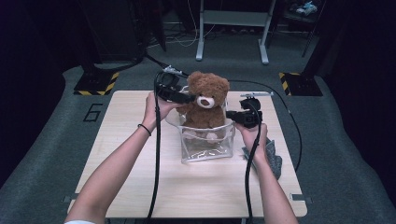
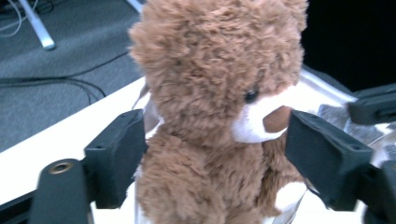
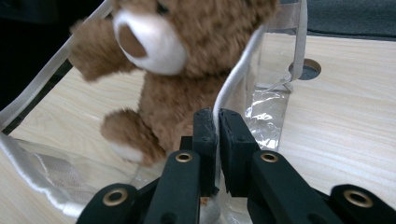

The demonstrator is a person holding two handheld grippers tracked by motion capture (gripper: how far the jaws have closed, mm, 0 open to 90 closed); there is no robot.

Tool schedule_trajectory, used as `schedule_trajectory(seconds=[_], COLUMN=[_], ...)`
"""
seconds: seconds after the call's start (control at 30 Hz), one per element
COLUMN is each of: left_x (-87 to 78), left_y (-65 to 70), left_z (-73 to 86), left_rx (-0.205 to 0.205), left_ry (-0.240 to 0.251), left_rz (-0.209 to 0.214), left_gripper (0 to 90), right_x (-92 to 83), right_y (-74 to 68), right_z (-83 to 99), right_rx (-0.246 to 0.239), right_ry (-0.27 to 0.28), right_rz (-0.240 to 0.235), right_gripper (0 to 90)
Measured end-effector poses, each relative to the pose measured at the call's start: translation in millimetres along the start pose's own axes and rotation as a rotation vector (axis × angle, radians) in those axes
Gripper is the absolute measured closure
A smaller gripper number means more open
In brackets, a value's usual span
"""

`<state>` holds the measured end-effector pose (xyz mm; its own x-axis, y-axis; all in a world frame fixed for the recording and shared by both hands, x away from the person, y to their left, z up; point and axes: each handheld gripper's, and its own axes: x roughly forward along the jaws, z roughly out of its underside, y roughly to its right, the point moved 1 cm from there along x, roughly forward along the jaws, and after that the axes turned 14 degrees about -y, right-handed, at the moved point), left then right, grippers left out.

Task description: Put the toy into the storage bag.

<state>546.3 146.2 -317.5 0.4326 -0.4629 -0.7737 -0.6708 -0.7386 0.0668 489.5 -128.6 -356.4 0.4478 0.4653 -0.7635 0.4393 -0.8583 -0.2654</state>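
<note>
Holding the clear plastic bag (image 3: 268, 109) by its white-corded rim, my right gripper (image 3: 218, 122) is closed tight, the cord pinched between its pads. The brown teddy bear (image 1: 207, 100) sits upright with its lower body in the bag, directly ahead of that gripper. My left gripper (image 2: 215, 140) brackets the bear at neck height, jaws wide: one pad lies against the fur at the back of the neck, the other stands just off the snout. I judge this a loose hold, not a firm one.

Risks from here, as I judge them:
- Bear tips forward out of the bag if the left gripper withdraws sideways and drags the fur.
- Rim cord slips from the right gripper under upward pull; the bag then sags on the surface (image 1: 140, 140).
</note>
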Motion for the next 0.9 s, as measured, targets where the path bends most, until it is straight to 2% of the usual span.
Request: schedule_trajectory(seconds=[0.1, 0.17, 0.33, 0.5, 0.6, 0.73, 0.9], left_x=[8.0, 13.3, 12.7, 0.2, -6.2, -13.1, -23.8], left_y=[-2.1, -3.5, -6.5, -10.0, -15.1, -24.7, -33.3], left_z=[7.8, 13.8, 23.6, 32.6, 39.1, 51.0, 63.1], left_rx=[0.002, -0.006, -0.036, -0.056, -0.068, -0.096, -0.118], left_ry=[-0.033, -0.049, -0.037, -0.013, -0.013, -0.005, 0.012], left_rz=[0.004, 0.011, 0.008, 0.002, -0.011, -0.010, -0.009], left_gripper=[31.4, 32.7, 25.3, 20.4, 18.8, 15.4, 13.9], right_x=[0.0, -0.3, -0.5, -1.6, -2.9, -7.2, -16.0], right_y=[0.8, 1.2, 2.3, 2.1, 2.0, 2.1, 6.6], right_z=[0.2, 0.7, 1.6, 2.3, 2.8, 3.6, 7.4], right_rx=[0.005, 0.007, 0.012, 0.007, 0.006, 0.002, 0.002], right_ry=[0.001, 0.001, 0.007, 0.010, 0.010, 0.025, 0.036], right_rz=[-0.002, -0.002, -0.008, 0.000, 0.003, 0.023, 0.035], right_gripper=[85.3, 85.2, 83.9, 81.0, 75.6, 59.7, 34.6])
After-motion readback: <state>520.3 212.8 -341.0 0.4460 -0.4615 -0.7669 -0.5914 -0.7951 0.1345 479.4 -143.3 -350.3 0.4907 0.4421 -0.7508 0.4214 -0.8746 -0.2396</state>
